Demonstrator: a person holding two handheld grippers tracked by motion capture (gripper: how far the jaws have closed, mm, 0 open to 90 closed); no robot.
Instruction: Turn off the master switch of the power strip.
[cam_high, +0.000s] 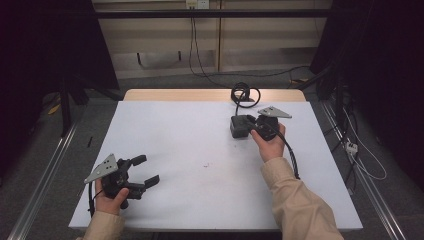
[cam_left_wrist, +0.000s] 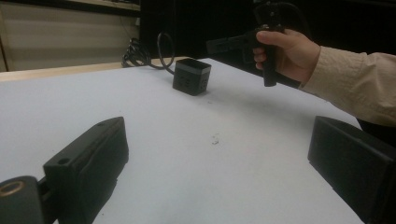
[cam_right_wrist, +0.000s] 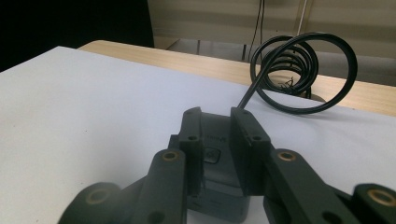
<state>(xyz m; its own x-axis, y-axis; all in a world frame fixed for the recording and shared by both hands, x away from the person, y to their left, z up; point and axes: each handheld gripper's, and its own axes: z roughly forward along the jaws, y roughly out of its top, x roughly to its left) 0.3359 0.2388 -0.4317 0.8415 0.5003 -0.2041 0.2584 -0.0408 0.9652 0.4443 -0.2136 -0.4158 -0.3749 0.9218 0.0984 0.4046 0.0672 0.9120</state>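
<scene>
1. Here, the right tool (cam_high: 248, 127) sits at the far right part of the white surface (cam_high: 200, 150), gripped by the person's right hand (cam_high: 270, 142).
2. In the right gripper view, its two black jaws stand on either side of a dark power adapter block (cam_right_wrist: 215, 158), close against its flanks, so the right tool (cam_right_wrist: 215, 135) looks clamped on the block.
3. The power adapter block (cam_high: 239, 127) rests on the surface, and the left gripper view shows it (cam_left_wrist: 191, 76) as a squarish dark box with a lighter band near its top.
4. A black cable (cam_right_wrist: 299, 70) runs from the block's far end and lies coiled in loops at the far edge, on the bare wooden strip (cam_high: 210, 95) beyond the white sheet.
5. The left tool (cam_high: 145, 172) lies at the near left corner of the surface, well apart from the block, held by the left hand (cam_high: 111, 197).
6. Its jaws stand wide apart with nothing between them, as the left gripper view shows over bare surface (cam_left_wrist: 210, 154).
7. A small dark speck (cam_high: 205, 164) marks the white sheet near the middle.
8. A beige sleeve (cam_high: 300, 200) covers the right forearm.
</scene>
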